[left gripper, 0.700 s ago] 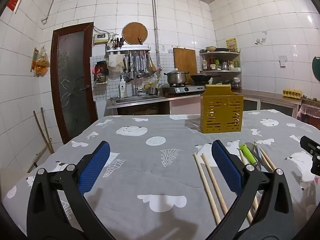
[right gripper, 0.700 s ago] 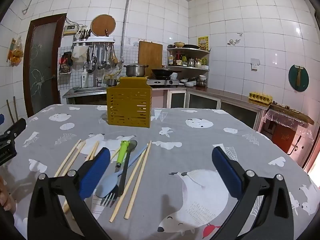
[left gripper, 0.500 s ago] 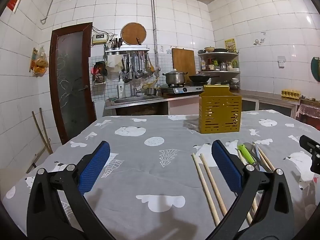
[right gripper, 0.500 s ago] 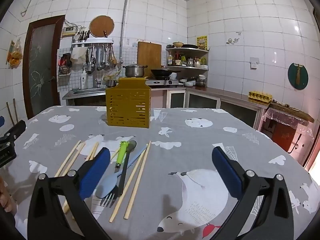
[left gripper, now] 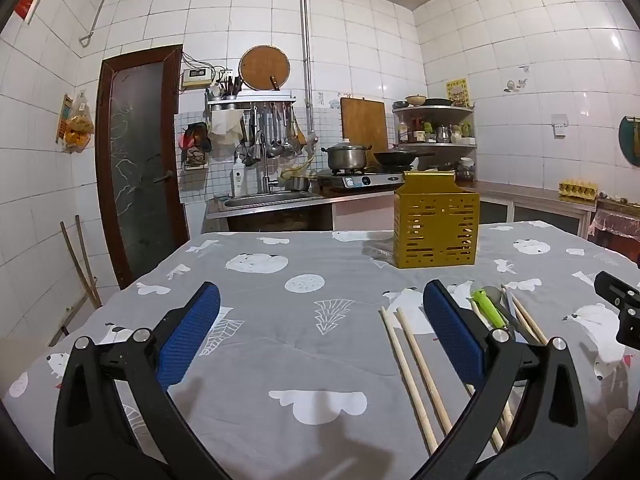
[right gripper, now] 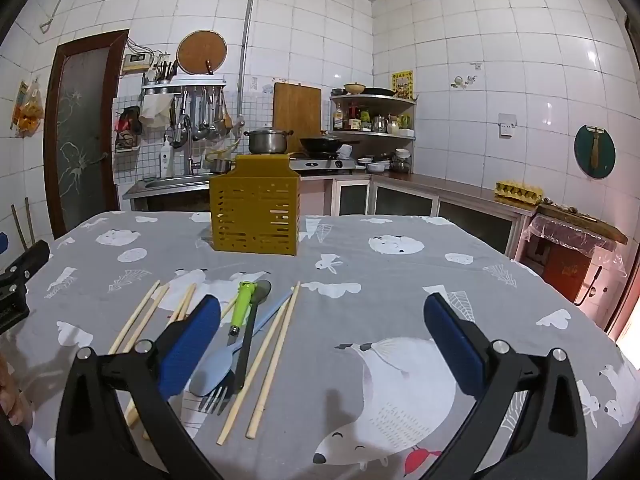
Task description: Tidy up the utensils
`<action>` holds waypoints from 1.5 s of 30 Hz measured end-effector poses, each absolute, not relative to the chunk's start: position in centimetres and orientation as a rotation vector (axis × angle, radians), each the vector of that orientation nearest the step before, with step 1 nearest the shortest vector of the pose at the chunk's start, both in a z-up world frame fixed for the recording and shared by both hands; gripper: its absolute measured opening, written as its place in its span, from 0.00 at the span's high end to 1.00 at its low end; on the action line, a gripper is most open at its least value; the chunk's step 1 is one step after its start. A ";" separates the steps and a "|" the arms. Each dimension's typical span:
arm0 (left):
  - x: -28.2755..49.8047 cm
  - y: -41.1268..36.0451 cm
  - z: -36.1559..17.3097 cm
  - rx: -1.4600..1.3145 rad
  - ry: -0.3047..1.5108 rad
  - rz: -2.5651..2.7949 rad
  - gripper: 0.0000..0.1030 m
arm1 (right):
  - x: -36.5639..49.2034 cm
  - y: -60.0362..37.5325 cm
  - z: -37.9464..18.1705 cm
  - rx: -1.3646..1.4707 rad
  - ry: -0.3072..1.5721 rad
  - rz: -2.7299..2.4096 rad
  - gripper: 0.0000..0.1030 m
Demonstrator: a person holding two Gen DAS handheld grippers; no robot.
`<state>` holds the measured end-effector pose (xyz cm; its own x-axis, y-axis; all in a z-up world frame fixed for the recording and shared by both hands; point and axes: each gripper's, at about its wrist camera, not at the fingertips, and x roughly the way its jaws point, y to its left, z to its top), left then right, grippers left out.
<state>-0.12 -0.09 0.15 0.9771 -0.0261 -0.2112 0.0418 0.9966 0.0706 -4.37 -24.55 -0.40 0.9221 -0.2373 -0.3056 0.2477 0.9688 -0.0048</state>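
Two hand-held tools hover low over a worktop (right gripper: 400, 280) spread with a grey animal-print cloth, in a white-tiled kitchen, with no utensil yet collected. The left tool (left gripper: 320, 332) and the right tool (right gripper: 322, 334) both stand released, blue pads spread wide and nothing between them.

From the right wrist view, the loose utensils lie in a fan at about 10 o'clock of that tool: wooden chopsticks (right gripper: 276, 344), a green-handled peeler (right gripper: 243, 306), a pale blue spoon (right gripper: 236, 354), a dark spoon (right gripper: 252, 322) and a black fork (right gripper: 218, 394), several crossing or touching. The yellow slotted holder (right gripper: 255, 212) stands upright beyond them at roughly 11 o'clock, well apart from the pile. In the left wrist view, two more chopsticks (left gripper: 416, 368) run beside the right-hand pad, the holder at 1 o'clock.

The step in hand looks like choosing a first piece. A sound approach would be to take an outlying chopstick pair rather than the tangled middle, closing across the shafts near mid-length so they stay parallel. Thin sticks flat on soft cloth may roll or snag the fabric, so the pads should come down level and close slowly.
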 end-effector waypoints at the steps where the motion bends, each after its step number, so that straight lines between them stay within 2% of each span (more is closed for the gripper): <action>1: -0.1 -0.1 0.2 0.075 0.211 -0.035 0.05 | -4.4 -24.5 -0.4 0.035 0.310 -0.250 0.04; 45: 0.0 -0.5 0.0 0.074 0.208 -0.037 0.05 | -4.4 -25.1 -0.4 0.037 0.310 -0.256 0.04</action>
